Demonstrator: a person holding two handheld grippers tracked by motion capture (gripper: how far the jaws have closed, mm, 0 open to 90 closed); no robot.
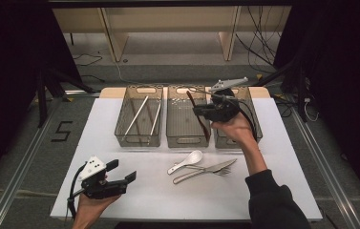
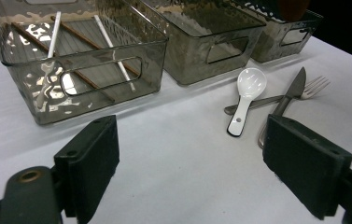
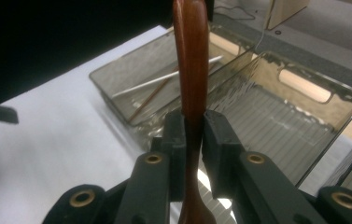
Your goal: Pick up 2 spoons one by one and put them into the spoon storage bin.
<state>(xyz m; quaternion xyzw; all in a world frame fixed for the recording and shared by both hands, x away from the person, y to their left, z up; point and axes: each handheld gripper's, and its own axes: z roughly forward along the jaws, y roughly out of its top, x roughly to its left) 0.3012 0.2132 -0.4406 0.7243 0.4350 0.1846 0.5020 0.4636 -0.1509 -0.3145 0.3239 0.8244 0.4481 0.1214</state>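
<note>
Jaws of the right gripper (image 3: 193,135) are clamped on a dark brown wooden utensil (image 3: 191,70), a long slim handle that runs straight up between the pads and out past them at both ends. In the high view the same right gripper (image 1: 200,110) is held above the middle bin (image 1: 187,138), and the wooden utensil (image 1: 201,119) hangs slanted over that bin, its upper end toward the far rim and its lower end near the near wall. Whether its lower end touches the bin cannot be told. The person's right hand (image 1: 232,126) wraps the gripper body from the side of the right bin (image 1: 256,136).

Three smoky clear plastic bins stand in a row at the far side of the white table (image 1: 120,191). The left bin (image 1: 139,138) holds white chopsticks (image 1: 137,114) and, seen in the left gripper view, brown chopsticks (image 2: 78,70) lying lengthwise beside them.

On the table in front of the bins, well apart from the held utensil, lie a white ceramic spoon (image 1: 187,161), a metal knife (image 1: 213,169) and a metal fork (image 1: 211,172), the three touching or crossing in a small cluster.

Near the front left corner the left gripper (image 1: 120,171) rests low in the left hand (image 1: 91,202), its jaws wide apart with nothing between them; in its own view the left gripper (image 2: 190,158) frames bare table, with the spoon just beyond its right jaw.
</note>
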